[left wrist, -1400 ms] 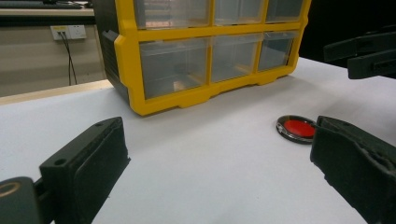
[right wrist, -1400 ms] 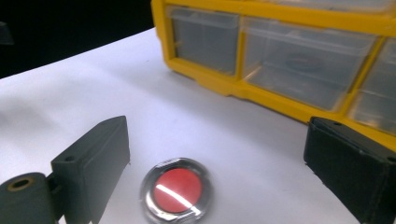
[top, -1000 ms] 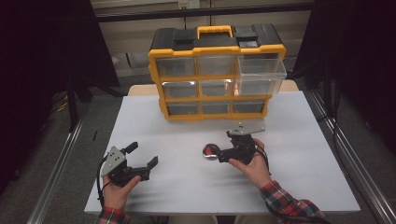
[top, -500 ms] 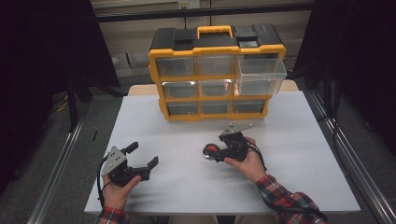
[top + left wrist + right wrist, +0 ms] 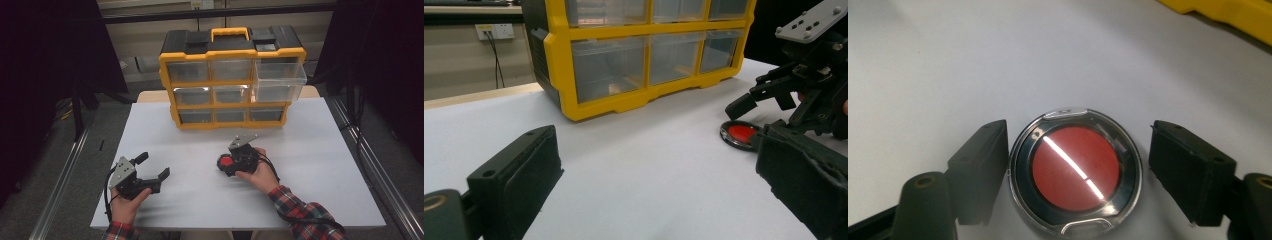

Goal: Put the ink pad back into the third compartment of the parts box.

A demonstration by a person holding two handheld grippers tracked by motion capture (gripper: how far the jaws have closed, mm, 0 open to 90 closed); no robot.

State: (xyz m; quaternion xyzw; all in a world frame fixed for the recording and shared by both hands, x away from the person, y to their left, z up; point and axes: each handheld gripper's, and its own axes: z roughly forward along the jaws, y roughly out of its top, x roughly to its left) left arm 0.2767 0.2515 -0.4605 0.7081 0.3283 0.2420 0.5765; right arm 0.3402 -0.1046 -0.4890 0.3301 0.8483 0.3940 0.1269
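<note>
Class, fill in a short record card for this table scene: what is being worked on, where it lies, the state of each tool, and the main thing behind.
Item in hand: round red compact with a clear lid
Position: flat on the white table, between the right tool's jaws
Right tool: its jaws have just been closing; one pad is close against the compact's rim, the other stands apart
Left tool: open, nothing between its jaws, apart from the compact
Behind: yellow drawer organizer, its top right drawer pulled out

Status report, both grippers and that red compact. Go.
Right gripper open, jaws closing around the red compact, one pad at its rim, other apart. Compact flat on table. Left gripper open, empty. Nothing in the way.
</note>
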